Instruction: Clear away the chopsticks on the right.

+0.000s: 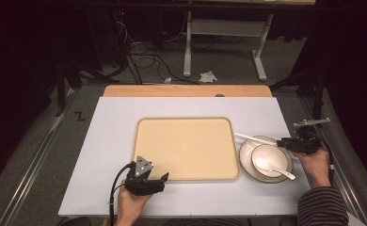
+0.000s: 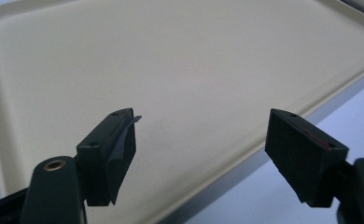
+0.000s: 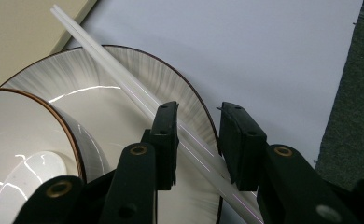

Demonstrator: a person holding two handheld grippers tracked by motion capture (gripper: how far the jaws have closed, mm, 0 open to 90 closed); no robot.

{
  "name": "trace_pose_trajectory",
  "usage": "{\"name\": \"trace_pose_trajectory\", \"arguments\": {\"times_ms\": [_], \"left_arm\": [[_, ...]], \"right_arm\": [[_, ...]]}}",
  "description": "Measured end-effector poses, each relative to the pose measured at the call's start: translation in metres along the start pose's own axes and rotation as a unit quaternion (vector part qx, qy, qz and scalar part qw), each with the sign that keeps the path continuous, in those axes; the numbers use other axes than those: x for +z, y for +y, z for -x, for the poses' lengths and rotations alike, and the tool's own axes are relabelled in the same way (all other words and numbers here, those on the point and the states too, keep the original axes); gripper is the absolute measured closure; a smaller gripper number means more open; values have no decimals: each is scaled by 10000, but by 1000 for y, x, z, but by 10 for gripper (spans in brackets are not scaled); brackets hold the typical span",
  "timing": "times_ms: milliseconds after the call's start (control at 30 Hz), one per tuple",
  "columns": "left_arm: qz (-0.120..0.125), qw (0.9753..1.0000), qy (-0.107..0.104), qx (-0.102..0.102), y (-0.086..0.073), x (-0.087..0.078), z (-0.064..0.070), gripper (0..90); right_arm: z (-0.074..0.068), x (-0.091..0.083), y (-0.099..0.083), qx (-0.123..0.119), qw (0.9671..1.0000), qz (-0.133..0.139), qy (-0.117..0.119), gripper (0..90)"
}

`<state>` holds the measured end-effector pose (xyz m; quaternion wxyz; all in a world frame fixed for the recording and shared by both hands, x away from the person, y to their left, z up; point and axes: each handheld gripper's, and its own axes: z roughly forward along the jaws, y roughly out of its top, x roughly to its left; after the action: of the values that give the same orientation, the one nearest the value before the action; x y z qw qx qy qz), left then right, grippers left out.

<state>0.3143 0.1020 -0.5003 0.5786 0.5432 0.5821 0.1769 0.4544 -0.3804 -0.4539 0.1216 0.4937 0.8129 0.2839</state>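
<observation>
Chopsticks (image 3: 138, 95) — white, lying side by side — run between the jaws of the right gripper (image 3: 198, 140) at the lower middle of the right gripper view; the jaws sit partly parted, flanking the sticks, and whether they press them I cannot tell. Beyond, the sticks cross the rim of the plate (image 3: 171, 79) beside the bowl (image 3: 26, 140) toward the upper left. In the high view the left gripper (image 1: 165, 177) — wide open, empty — hovers at the tray (image 1: 186, 146) at lower left.

My left claw (image 1: 165, 177) sits near the counter's front edge, jaws spread wide. My right claw (image 1: 280, 141) reaches inward from the right edge, jaws narrowed but apart.
</observation>
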Motion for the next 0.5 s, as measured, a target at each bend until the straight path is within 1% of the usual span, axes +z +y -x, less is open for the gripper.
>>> {"name": "trace_pose_trajectory", "arguments": {"times_ms": [33, 133, 300, 500], "left_arm": [[-30, 10000, -4, 33, 0, 0, 0, 249], [7, 10000, -11, 0, 0, 0, 0, 249], [-16, 10000, -4, 10, 0, 0, 0, 249], [-28, 10000, -8, 16, -1, 1, 0, 249]], "right_arm": [[0, -1, 0, 39, 10000, 16, -7, 696], [1, -1, 0, 37, 10000, 41, -40, 698], [2, 0, 0, 78, 9999, 61, -81, 697], [1, 0, 1, 63, 9999, 65, -80, 704]]}}
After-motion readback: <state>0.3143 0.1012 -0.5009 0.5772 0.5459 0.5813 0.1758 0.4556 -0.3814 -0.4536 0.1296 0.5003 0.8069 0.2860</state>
